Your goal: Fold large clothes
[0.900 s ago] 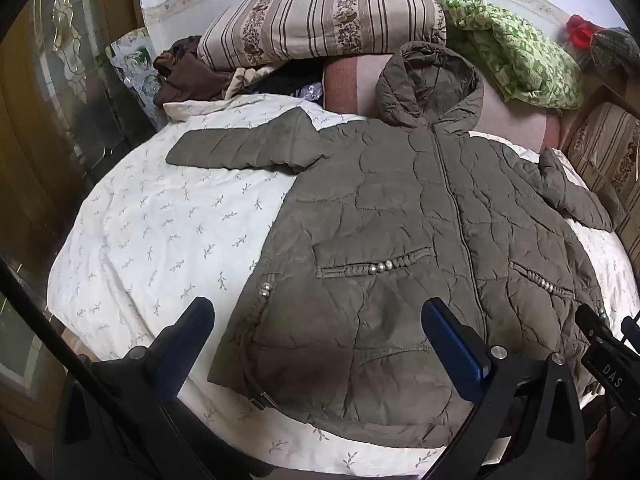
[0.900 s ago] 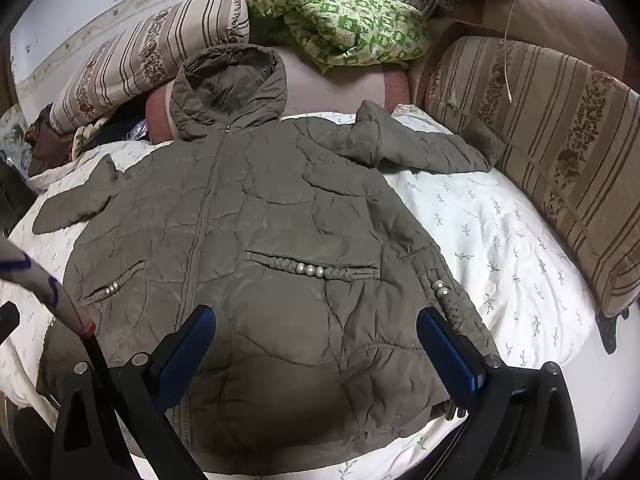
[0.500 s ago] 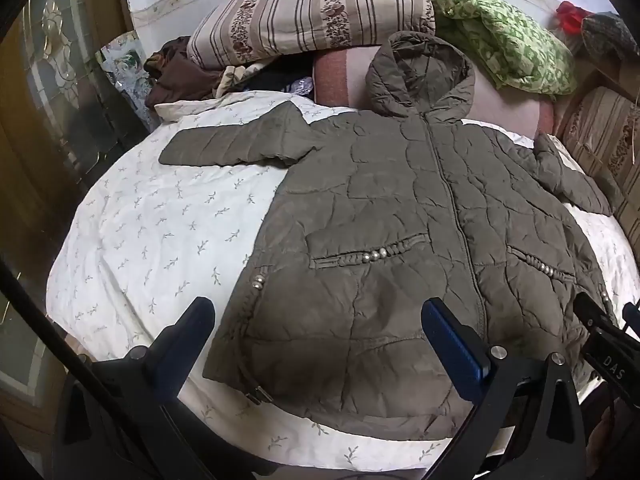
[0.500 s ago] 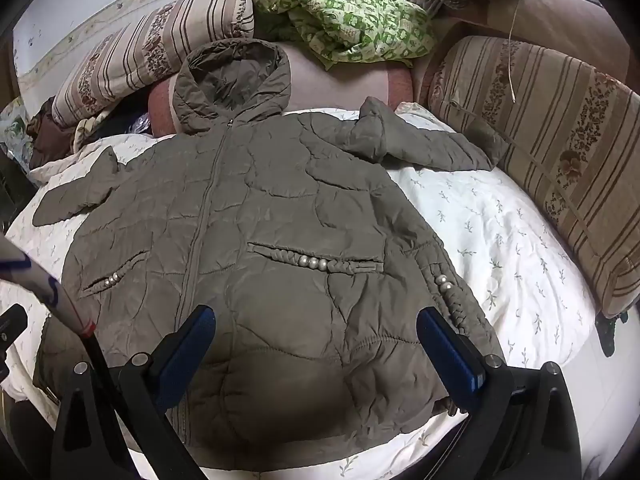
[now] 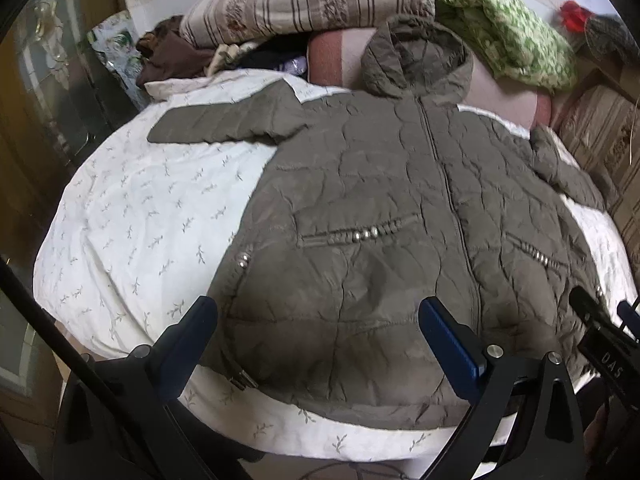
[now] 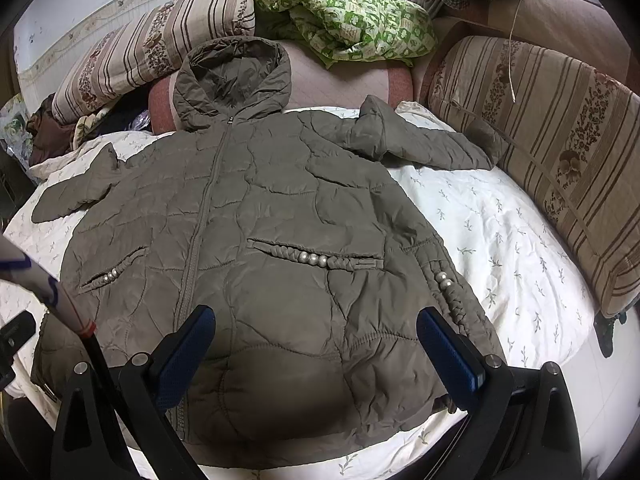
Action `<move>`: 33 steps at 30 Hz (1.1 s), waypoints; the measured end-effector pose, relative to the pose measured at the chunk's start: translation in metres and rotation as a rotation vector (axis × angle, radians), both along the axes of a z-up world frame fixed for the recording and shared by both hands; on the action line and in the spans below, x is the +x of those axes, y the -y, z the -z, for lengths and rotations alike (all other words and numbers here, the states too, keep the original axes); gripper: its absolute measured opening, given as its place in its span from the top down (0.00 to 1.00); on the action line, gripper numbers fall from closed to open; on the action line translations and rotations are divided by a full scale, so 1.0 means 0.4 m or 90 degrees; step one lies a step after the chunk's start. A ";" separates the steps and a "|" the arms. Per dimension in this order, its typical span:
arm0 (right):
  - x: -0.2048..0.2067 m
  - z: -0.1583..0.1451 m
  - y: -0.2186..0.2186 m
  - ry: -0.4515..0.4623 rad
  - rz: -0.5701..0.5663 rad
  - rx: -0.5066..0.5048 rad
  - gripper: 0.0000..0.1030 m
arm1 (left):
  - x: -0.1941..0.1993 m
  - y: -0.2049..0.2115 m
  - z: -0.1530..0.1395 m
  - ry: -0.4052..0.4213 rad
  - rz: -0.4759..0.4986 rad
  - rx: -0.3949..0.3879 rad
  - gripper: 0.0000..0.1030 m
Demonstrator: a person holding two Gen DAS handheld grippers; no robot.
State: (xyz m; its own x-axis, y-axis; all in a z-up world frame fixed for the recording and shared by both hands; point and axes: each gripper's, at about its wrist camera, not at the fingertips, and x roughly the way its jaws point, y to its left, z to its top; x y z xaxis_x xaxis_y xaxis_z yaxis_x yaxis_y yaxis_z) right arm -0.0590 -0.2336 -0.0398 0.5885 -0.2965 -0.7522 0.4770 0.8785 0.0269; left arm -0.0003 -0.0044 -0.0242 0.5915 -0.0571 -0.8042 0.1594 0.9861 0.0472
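An olive quilted hooded jacket (image 6: 280, 248) lay front-up and zipped on the white leaf-print bedsheet (image 6: 500, 248), filling the middle of both views. Its hood (image 6: 236, 76) pointed to 12 o'clock and rested against a pink bolster (image 6: 352, 80). One sleeve (image 6: 424, 140) reached out toward 2 o'clock in the right wrist view, the other sleeve (image 5: 224, 124) toward 10 o'clock in the left wrist view. The left gripper (image 5: 316, 340) hovered at 6 o'clock over the hem, jaws spread wide with nothing between the pads. The right gripper (image 6: 314, 344) hovered likewise at 6 o'clock, jaws wide and empty. Striped pillows (image 6: 152, 48) and a green patterned blanket (image 6: 348, 24) sat at 12 o'clock beyond the hood.
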 end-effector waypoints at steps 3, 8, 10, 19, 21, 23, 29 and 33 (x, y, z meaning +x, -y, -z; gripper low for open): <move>-0.001 0.005 -0.001 -0.002 -0.001 0.001 0.01 | -0.001 0.000 0.011 -0.014 -0.006 0.001 0.02; -0.004 0.013 -0.003 -0.008 0.000 0.003 0.01 | -0.002 0.000 0.014 -0.018 -0.003 -0.009 0.02; -0.003 0.013 0.000 -0.011 0.001 0.005 0.01 | -0.005 0.002 0.010 -0.006 -0.003 -0.007 0.02; 0.003 0.015 0.009 -0.019 0.003 0.008 0.01 | -0.013 0.019 0.003 0.007 0.022 -0.003 0.02; 0.003 0.017 0.010 -0.020 0.004 0.009 0.01 | -0.014 0.024 0.006 0.006 0.026 0.003 0.02; 0.002 0.020 0.010 -0.021 0.004 0.009 0.01 | -0.015 0.027 0.009 0.003 0.028 0.005 0.02; 0.001 0.024 0.009 -0.022 0.003 0.009 0.01 | -0.011 0.024 0.016 -0.017 0.034 -0.002 0.02; 0.000 0.028 0.008 -0.023 0.002 0.009 0.01 | -0.018 0.030 0.016 -0.013 0.043 0.001 0.02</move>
State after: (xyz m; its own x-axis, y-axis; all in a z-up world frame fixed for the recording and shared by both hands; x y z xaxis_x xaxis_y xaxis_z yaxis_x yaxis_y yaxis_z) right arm -0.0589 -0.2370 -0.0511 0.5594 -0.2879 -0.7773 0.4813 0.8763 0.0217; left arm -0.0075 -0.0164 -0.0308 0.5699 -0.0950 -0.8162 0.2271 0.9728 0.0453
